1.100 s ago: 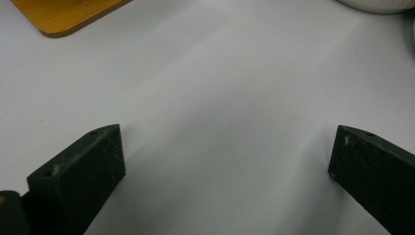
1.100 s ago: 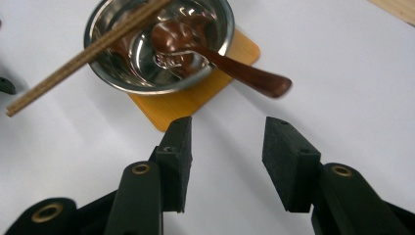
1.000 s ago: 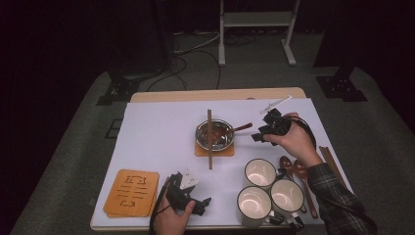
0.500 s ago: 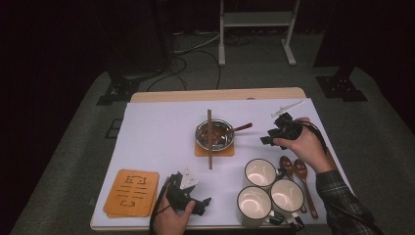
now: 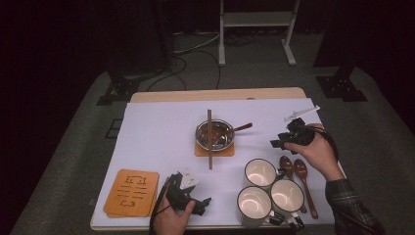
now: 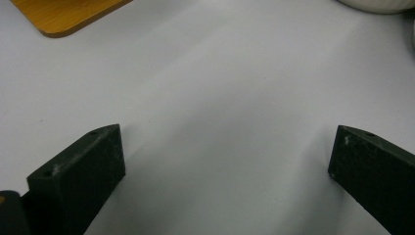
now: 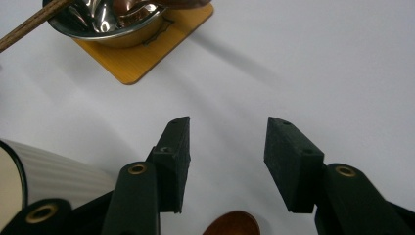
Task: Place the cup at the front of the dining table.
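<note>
My right gripper (image 5: 277, 142) hovers over the white table cover right of the steel bowl (image 5: 215, 135), above the two wooden spoons (image 5: 296, 171). In the right gripper view its jaws (image 7: 227, 142) stand open with nothing between them; a spoon's bowl (image 7: 232, 226) shows just below them. The steel bowl (image 7: 105, 22) sits on a wooden coaster (image 7: 142, 51), with a chopstick (image 7: 29, 24) across it. My left gripper (image 5: 203, 205) rests near the front edge, between the coaster stack (image 5: 132, 192) and the mugs. Its jaws (image 6: 225, 152) are wide open over bare cover.
Three white mugs (image 5: 260, 172) cluster at the front right; one mug's side (image 7: 44, 171) is close to my right gripper. A wooden spoon (image 5: 242, 128) lies in the bowl. A small white object (image 5: 302, 113) lies at the far right. Dark floor surrounds the table (image 5: 215, 94).
My right hand has moved right and toward the near side, away from the bowl, ending above the two spoons. The left hand has stayed put.
</note>
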Demonstrator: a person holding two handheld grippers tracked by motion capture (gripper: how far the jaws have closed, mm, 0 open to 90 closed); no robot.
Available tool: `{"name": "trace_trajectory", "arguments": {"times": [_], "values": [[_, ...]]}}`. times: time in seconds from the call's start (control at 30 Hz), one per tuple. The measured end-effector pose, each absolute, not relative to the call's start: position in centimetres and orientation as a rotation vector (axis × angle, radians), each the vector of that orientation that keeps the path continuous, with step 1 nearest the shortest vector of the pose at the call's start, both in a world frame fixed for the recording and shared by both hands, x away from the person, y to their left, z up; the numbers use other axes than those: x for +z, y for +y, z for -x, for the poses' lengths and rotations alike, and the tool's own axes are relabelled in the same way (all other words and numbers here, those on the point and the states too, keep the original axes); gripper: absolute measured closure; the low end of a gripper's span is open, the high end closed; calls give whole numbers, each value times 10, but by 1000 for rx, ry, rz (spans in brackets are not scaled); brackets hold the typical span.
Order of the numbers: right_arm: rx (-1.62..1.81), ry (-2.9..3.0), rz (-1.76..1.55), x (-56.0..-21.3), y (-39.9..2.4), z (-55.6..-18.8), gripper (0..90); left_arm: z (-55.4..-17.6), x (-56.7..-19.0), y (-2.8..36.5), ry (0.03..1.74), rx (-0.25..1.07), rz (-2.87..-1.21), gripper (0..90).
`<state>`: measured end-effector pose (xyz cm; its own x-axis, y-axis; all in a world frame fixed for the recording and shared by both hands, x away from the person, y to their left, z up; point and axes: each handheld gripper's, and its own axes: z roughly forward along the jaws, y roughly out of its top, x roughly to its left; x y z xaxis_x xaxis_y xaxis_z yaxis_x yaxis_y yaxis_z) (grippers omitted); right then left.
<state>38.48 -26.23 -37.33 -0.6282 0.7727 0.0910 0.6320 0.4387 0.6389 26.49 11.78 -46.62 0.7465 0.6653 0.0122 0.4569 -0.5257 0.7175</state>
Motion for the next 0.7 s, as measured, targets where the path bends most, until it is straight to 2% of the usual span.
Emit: {"name": "trace_trajectory", "arguments": {"times": [0.7], "values": [[957,2450,-1290,-390,-297,-360,517,-265,-466,118,839,371,-2218,0]]}}
